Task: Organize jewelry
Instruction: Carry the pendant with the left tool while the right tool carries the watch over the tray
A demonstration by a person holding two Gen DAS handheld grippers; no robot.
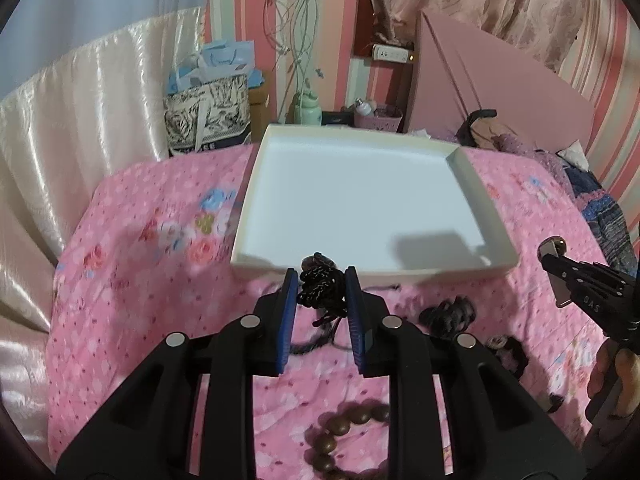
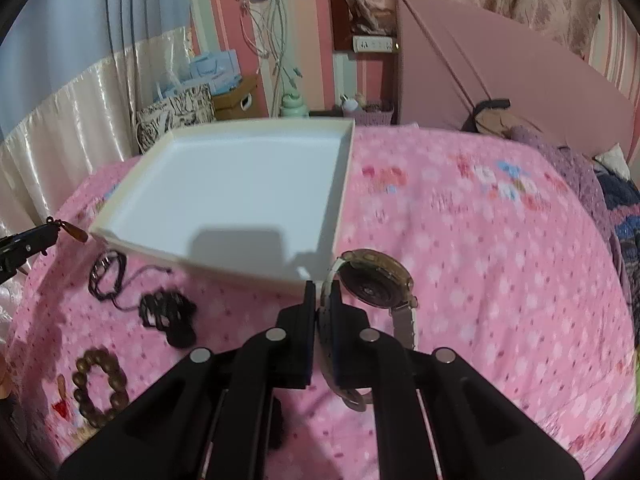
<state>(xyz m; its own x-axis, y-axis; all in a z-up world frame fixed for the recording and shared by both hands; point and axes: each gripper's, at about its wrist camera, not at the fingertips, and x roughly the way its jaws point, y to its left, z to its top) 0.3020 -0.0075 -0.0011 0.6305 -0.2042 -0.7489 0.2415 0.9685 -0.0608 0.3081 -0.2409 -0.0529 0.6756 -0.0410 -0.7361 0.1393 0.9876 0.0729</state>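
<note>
While both loads hang short of the tray (image 1: 464, 176), neither piece is yet stowed. A black cord (image 1: 320, 284) with a brown bead at its top is pinched between the blue pads of the left gripper (image 1: 322, 280), just before the tray's near rim; its tail trails down toward the bedspread (image 1: 140, 280). The right gripper (image 2: 322, 292) is clamped on the strap of a watch (image 2: 374, 280), the case standing to the right of the jaws, just off the tray's near right corner. The tray, white and shallow, lies unfilled on the pink bedspread.

Left on the cloth: a bead bracelet (image 2: 98, 392), a dark cord bundle (image 2: 170, 312) and a looped cord (image 2: 108, 276), all near the tray's front edge.

Risks, as judged: the cord's hanging tail could snag the rim or drag the loose pieces if carried low. The watch is held by the strap alone, so the case may swing and slip, or strike the rim. The bedspread is soft and the tray sits near the bed's far edge; a push on the rim could tilt or shift it.

Room: the tray floor is open throughout. The grippers stand well apart, each with a free path over the near rim. Clutter lies beyond the bed.
</note>
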